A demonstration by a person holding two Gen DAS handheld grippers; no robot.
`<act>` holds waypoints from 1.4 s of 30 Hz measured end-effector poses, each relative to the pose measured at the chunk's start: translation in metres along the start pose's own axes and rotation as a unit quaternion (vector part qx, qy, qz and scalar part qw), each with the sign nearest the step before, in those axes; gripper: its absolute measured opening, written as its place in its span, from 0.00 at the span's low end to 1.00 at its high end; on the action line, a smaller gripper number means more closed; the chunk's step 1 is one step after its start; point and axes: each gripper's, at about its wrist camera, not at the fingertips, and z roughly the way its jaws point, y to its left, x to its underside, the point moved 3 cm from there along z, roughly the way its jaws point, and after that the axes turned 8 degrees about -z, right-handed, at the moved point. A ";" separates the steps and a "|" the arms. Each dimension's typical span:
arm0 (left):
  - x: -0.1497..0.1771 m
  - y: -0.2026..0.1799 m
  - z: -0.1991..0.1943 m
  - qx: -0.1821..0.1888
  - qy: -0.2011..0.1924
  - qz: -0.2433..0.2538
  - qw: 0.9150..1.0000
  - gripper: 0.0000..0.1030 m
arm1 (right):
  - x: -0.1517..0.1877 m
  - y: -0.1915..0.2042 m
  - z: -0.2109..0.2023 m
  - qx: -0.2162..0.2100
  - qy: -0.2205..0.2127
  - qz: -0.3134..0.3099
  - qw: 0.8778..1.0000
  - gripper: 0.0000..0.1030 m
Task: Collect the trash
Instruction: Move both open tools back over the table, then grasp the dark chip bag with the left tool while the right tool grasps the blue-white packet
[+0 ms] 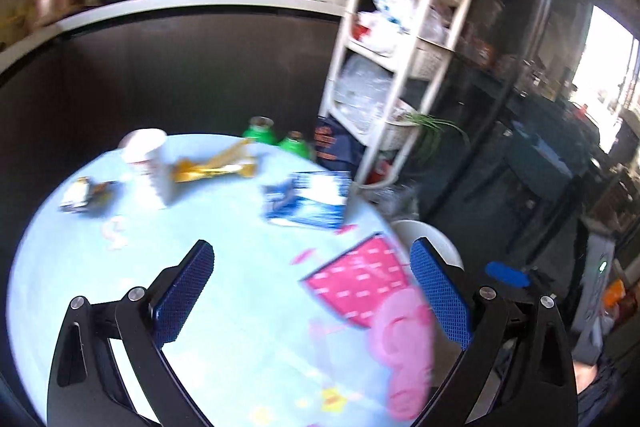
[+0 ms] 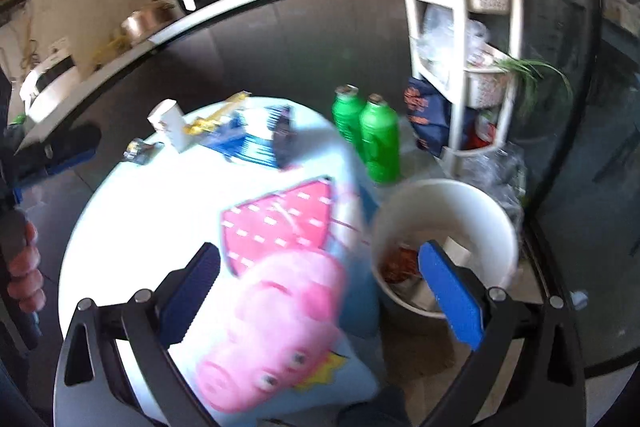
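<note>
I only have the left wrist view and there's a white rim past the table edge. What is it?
Observer: A white bucket standing on the floor beside the table.
Operator: Anything in it?
Observer: Yes, reddish scraps and some pale pieces at the bottom.
Operator: And the green things behind the table?
Observer: Two green bottles standing on the floor, not on the table.

Trash still scattered across your table!
Your white cup (image 1: pixel 144 155) stands upright, gold wrapper (image 1: pixel 216 167) beside it, blue packet (image 1: pixel 308 199) flat; white bucket (image 2: pixel 444 247) sits on the floor.
</note>
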 end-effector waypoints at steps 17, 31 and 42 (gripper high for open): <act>-0.006 0.200 -0.028 -0.087 -0.005 -0.096 0.992 0.92 | -0.093 0.096 0.118 -0.033 0.060 -0.223 0.972 0.97; -0.032 0.248 0.031 -0.085 0.034 -0.072 0.993 0.92 | -0.121 0.087 0.193 -0.041 0.104 -0.312 0.943 0.97; -0.051 0.271 0.065 -0.102 0.045 -0.062 0.992 0.92 | -0.102 0.083 0.209 -0.050 0.142 -0.269 0.951 0.67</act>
